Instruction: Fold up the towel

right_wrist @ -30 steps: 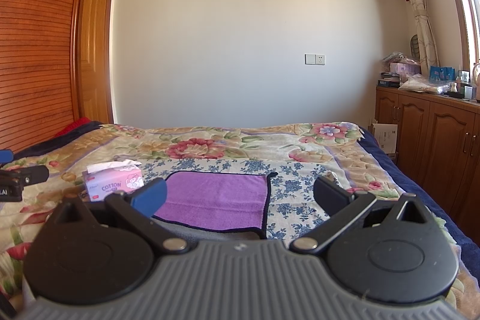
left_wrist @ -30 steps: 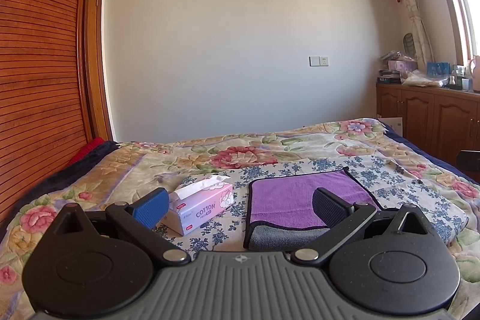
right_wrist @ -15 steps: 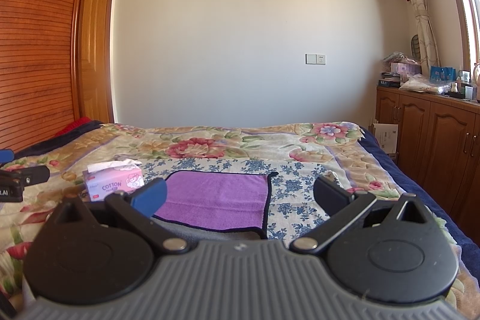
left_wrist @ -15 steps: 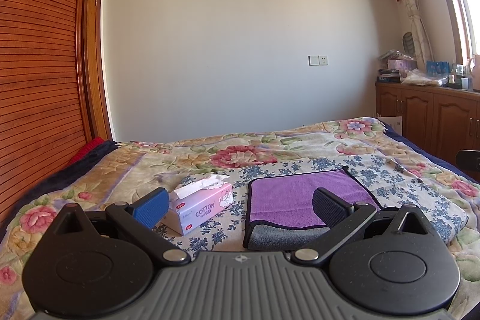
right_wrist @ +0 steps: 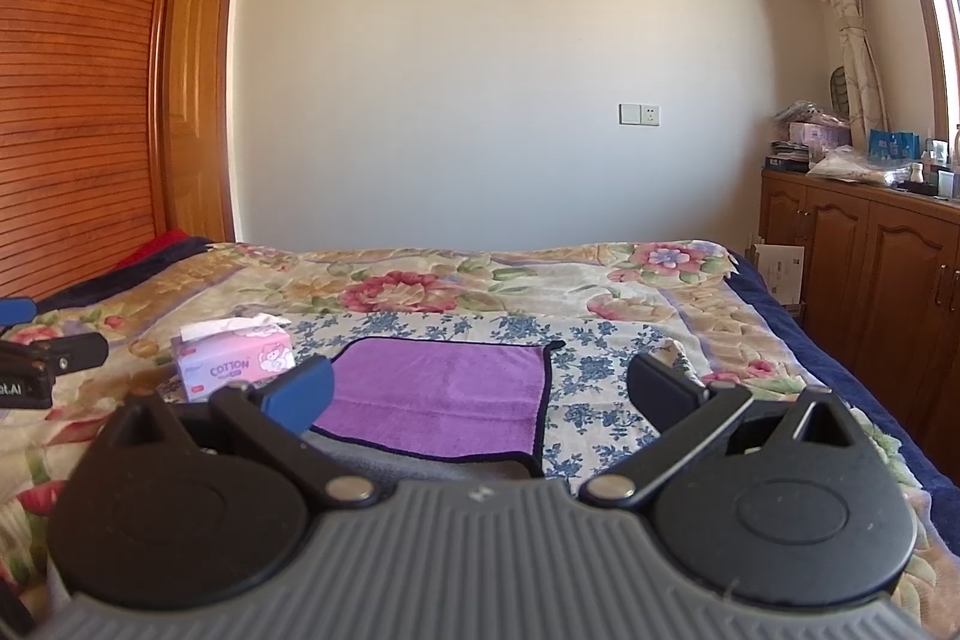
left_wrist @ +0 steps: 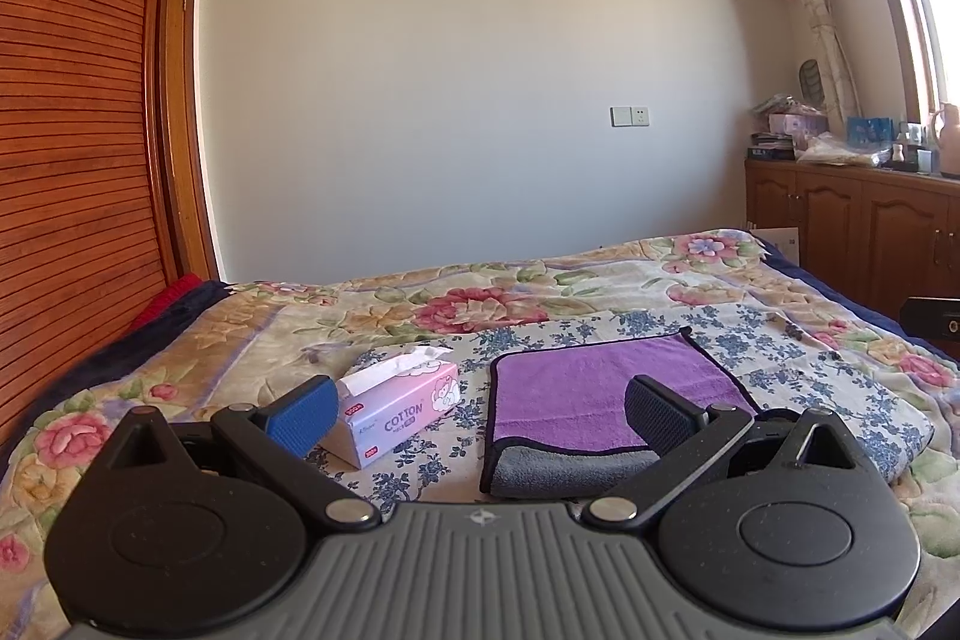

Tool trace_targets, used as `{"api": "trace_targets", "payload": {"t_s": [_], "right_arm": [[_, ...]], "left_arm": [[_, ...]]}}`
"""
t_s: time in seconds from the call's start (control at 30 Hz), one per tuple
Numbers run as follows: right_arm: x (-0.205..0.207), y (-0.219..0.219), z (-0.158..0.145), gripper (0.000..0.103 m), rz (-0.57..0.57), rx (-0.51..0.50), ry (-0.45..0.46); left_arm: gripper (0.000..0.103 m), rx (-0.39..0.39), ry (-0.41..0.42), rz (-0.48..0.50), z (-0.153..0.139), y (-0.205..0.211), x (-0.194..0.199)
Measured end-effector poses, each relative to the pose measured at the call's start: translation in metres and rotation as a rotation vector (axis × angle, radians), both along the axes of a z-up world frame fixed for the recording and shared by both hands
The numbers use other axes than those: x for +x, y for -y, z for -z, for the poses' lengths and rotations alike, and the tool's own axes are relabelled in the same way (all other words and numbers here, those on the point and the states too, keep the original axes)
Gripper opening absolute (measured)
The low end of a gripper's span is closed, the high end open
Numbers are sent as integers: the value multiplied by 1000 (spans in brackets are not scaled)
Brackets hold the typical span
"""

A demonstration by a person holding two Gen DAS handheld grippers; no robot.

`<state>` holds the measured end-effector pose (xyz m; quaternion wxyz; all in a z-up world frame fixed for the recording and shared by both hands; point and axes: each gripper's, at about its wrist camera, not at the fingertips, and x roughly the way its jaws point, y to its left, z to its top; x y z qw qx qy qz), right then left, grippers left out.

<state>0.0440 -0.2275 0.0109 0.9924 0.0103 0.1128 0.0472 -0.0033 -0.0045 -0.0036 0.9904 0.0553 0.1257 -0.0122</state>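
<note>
A purple towel (left_wrist: 576,388) with a dark border and grey underside lies flat on the flowered bed, its near edge turned over to show grey. It also shows in the right wrist view (right_wrist: 444,388). My left gripper (left_wrist: 480,415) is open and empty, held above the bed in front of the towel's near left corner. My right gripper (right_wrist: 480,391) is open and empty, in front of the towel's near right corner. Neither touches the towel.
A pink tissue box (left_wrist: 399,412) sits left of the towel, also in the right wrist view (right_wrist: 234,361). The flowered bedspread (left_wrist: 540,298) extends far. A slatted wooden wardrobe (left_wrist: 72,160) stands left, wooden cabinets (right_wrist: 870,268) right with clutter on top.
</note>
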Motion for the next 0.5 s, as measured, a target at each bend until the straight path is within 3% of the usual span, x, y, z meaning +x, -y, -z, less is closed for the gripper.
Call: {"api": "trace_targets", "payload": {"t_s": [0.5], "right_arm": [[12,-6,3,103,-16,10,-34]], "left_arm": [[103,36,-56,45,7,6,17]]}}
